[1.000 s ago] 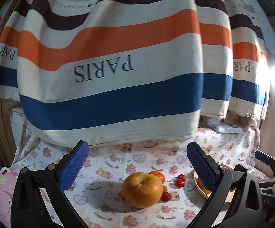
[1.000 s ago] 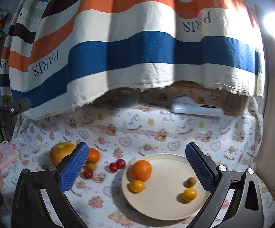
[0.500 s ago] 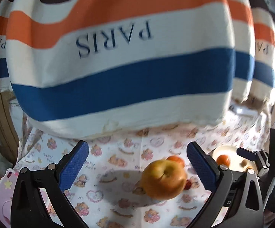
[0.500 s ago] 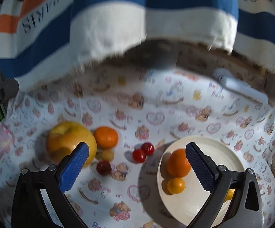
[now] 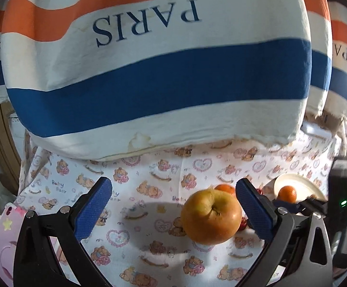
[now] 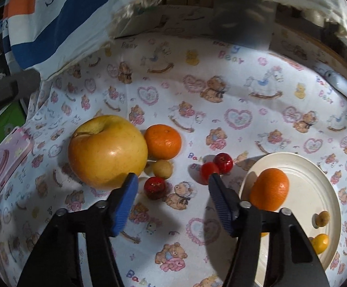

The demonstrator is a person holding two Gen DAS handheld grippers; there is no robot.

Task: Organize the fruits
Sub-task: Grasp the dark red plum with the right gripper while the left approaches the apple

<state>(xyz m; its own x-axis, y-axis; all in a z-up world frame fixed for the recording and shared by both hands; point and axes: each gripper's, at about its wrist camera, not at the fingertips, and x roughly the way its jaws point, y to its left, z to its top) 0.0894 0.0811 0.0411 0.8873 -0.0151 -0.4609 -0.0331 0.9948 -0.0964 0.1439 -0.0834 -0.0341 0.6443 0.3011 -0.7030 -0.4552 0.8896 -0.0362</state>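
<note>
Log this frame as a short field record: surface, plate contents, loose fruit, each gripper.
surface: bear-print cloth
plate: orange plus small yellow fruits
loose fruit: apple, tangerine, small red fruits
left gripper: open, nothing held, apple beside its right finger
right gripper: closing, red fruit between its fingers, not yet pinched

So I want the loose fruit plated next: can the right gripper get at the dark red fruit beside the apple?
Probably yes: the dark red fruit lies uncovered just ahead of the right gripper, whose jaws are closing with nothing between them.
</note>
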